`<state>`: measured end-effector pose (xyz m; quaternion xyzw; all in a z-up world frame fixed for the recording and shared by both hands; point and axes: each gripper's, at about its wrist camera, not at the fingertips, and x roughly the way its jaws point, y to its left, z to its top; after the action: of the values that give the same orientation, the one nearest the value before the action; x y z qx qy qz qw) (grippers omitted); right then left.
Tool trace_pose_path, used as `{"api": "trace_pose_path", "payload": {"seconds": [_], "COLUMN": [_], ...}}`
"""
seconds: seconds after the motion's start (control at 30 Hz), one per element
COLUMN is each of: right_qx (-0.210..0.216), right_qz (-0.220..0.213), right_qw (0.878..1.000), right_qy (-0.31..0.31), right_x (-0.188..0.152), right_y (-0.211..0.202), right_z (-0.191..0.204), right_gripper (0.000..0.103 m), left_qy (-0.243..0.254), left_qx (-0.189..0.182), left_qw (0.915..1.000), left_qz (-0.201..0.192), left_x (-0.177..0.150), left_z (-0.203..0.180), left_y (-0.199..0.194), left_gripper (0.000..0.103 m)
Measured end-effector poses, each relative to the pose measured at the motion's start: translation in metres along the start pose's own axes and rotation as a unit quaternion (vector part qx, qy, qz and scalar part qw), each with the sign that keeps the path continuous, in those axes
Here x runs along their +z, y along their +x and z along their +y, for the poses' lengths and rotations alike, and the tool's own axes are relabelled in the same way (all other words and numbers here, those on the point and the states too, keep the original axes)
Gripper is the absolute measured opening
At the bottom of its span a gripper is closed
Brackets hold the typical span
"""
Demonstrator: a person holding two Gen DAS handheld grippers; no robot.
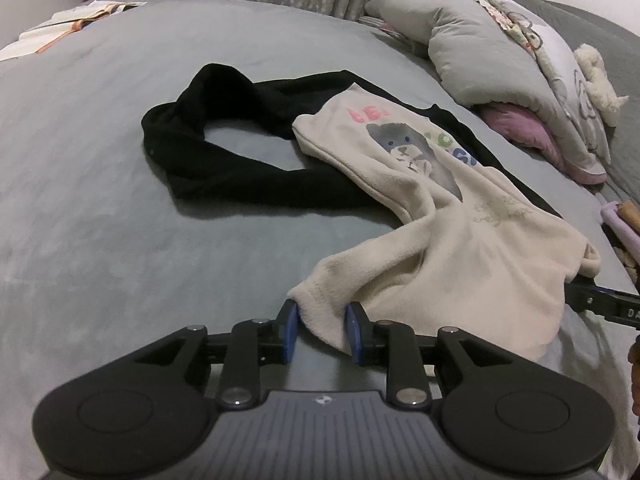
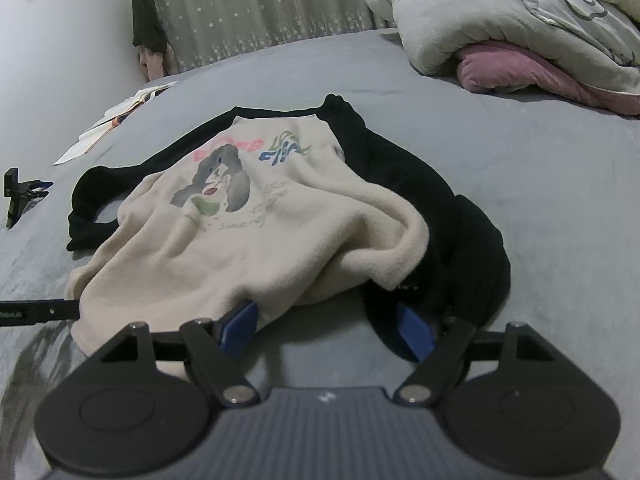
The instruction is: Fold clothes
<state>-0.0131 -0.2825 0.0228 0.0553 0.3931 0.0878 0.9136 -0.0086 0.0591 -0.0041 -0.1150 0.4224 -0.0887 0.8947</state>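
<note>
1. Cream fleece sweatshirt with black sleeves and a dog print (image 1: 436, 216) lies rumpled, partly doubled, on a grey bedspread (image 1: 120, 200); it looks soft, light and floppy
2. Left gripper (image 1: 320, 328), fingers narrow, straddles a hem corner
3. Right gripper (image 2: 328, 328) gapes wide at the hem, a sensible hold

Bare bedspread (image 1: 100, 200) lies left of the sweatshirt (image 1: 460, 240); bedding pile (image 1: 480, 52) crowds right.

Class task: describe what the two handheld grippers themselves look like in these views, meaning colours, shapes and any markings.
Both the left gripper and the right gripper look alike: a grey ribbed body with a small white logo, flanked by two rounded black housings with circular discs. Black linkage arms with silver pivot pins carry fingers faced with blue pads. No cables or sleeves are visible.
</note>
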Motion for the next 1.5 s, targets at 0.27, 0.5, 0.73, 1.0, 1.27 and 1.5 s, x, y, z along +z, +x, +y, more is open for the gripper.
{"api": "trace_pose_path", "payload": {"seconds": [0.27, 0.5, 0.73, 1.0, 1.27, 1.5], "right_qx": [0.002, 0.008, 0.026, 0.033, 0.023, 0.007], "right_qz": [0.0, 0.001, 0.008, 0.012, 0.012, 0.003], "right_qw": [1.0, 1.0, 1.0, 0.999, 0.999, 1.0], "right_qy": [0.0, 0.007, 0.016, 0.024, 0.034, 0.026], "right_x": [0.0, 0.0, 0.001, 0.004, 0.008, 0.007], "right_y": [-0.001, -0.004, -0.006, -0.006, -0.012, -0.006], "right_z": [-0.002, -0.008, -0.015, -0.02, -0.026, -0.024], "right_gripper": [0.076, 0.076, 0.074, 0.069, 0.068, 0.06], "left_qy": [-0.005, -0.017, -0.03, -0.005, 0.06, 0.053], "left_qx": [-0.001, -0.007, -0.022, -0.028, -0.012, 0.036], "left_qw": [1.0, 0.9998, 0.9993, 0.9995, 0.9978, 0.9979], "left_qz": [-0.001, 0.007, 0.009, 0.015, -0.024, -0.011], "left_x": [0.002, 0.01, 0.016, 0.013, -0.002, -0.006], "left_z": [0.0, 0.005, 0.013, 0.014, -0.001, 0.006], "left_y": [0.004, 0.004, 0.004, 0.006, -0.007, -0.039], "left_gripper": [0.024, 0.024, 0.024, 0.023, 0.002, 0.001]}}
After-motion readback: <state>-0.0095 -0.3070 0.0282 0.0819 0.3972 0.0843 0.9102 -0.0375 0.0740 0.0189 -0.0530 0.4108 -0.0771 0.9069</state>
